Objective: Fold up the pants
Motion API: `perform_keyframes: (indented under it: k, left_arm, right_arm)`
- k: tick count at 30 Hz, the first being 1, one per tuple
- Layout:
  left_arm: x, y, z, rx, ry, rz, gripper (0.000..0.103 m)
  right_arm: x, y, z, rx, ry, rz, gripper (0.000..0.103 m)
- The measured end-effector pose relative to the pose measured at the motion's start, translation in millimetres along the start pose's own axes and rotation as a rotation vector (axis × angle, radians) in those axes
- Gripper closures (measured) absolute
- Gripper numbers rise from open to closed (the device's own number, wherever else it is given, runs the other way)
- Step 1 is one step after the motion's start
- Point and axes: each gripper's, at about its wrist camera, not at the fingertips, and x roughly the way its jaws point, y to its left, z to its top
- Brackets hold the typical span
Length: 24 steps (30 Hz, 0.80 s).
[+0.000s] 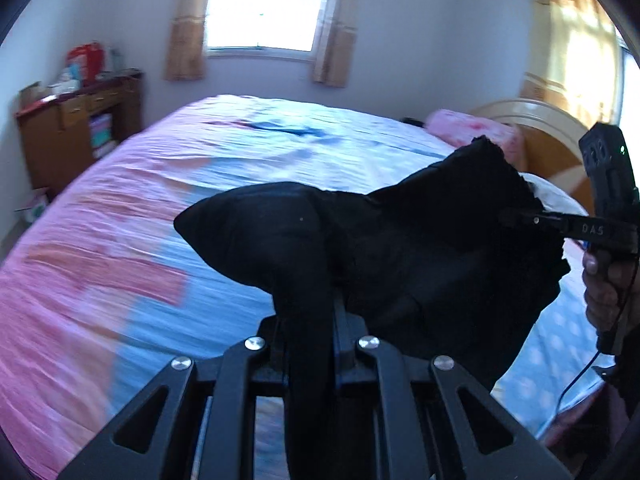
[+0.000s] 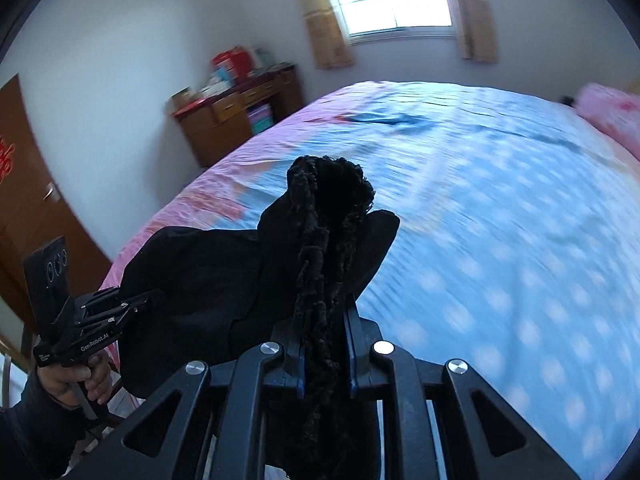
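Both hand-held grippers, left [image 1: 308,312] and right [image 2: 324,320], clamp soft, limp black pants [image 1: 400,248] at bunched edges above bed [image 1: 160,208].

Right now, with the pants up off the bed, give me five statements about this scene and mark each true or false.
1. Both tongs are clamped on the black pants. True: the left tongs and the right tongs each pinch the fabric.
2. The pants lie flat on the bed. False: they hang between the two tongs above it.
3. The bed cover is plain white. False: it is pink and light blue with pale dots.
4. A pink pillow lies near the headboard. True.
5. The window is fully curtained. False: the curtains are drawn aside and daylight comes in.
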Motion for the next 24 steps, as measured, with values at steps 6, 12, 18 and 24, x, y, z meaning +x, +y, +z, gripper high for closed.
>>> perform_keyframes:
  k: [6,12,18,24]
  left_arm:
    - [18,54,18,-0.034,-0.024,0.115,0.088]
    - [49,89,11,-0.08,0.03,0.142,0.088]
    - [72,102,-7,-0.106,0.076,0.175,0.07]
    - [80,96,-13,-0.06,0.088,0.263,0.051]
  right_arm:
    - [83,28,53,-0.056,0.024,0.044,0.089]
    - [150,31,72,-0.034,0.079,0.06,0.089]
    - [205,16,60,0.019,0.194,0.04,0.088]
    - [227,-6,44,0.083,0.247,0.025,0.063]
